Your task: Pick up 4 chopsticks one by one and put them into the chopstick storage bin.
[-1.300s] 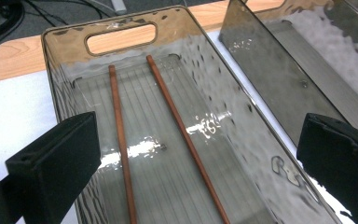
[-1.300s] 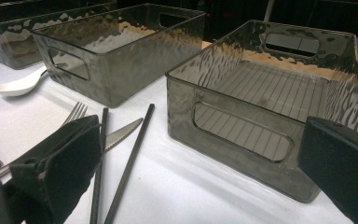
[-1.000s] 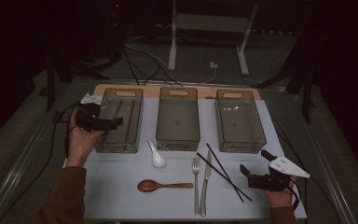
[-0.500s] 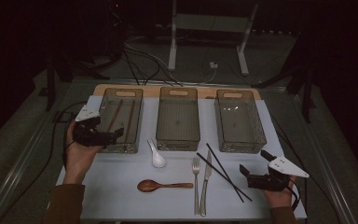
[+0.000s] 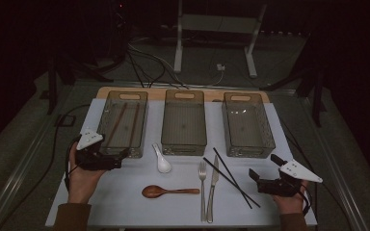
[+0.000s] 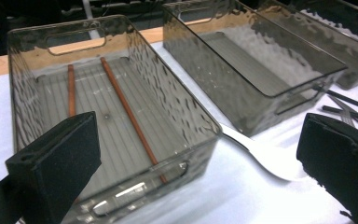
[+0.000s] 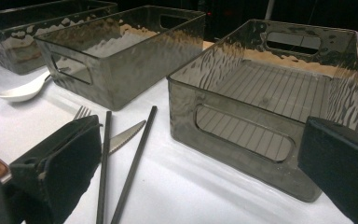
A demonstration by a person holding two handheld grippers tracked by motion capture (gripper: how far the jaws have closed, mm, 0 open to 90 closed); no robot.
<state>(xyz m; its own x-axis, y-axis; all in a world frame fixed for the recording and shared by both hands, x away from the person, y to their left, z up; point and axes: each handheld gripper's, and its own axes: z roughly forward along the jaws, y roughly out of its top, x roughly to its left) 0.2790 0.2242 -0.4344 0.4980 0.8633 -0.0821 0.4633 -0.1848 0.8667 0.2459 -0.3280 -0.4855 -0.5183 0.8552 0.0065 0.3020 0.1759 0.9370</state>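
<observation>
Three clear grey bins stand in a row: left bin [image 5: 107,126], middle bin [image 5: 184,144], right bin [image 5: 269,132]. Two brown chopsticks [image 5: 125,120] lie inside the left bin [image 6: 23,84]. My left gripper [image 5: 120,156] hovers open at that bin's front corner, holding nothing; its view looks over the brown chopsticks [image 6: 126,112] and the white spoon [image 6: 261,154]. My right gripper [image 5: 264,167] rests open at the front right, just right of the black chopsticks [image 5: 231,178]. In its view the black chopsticks [image 7: 130,163] lie between its jaws, untouched.
A white spoon [image 5: 163,161], a wooden spoon [image 5: 166,191], a fork [image 5: 203,185] and a knife [image 5: 212,183] lie on the white mat [image 5: 125,202] in front of the bins. The middle and right bins hold nothing. Cables and a stand sit beyond the table.
My left gripper has drawn back from above the left bin's side toward the person, now at the bin's front corner. The right gripper has stayed still.
</observation>
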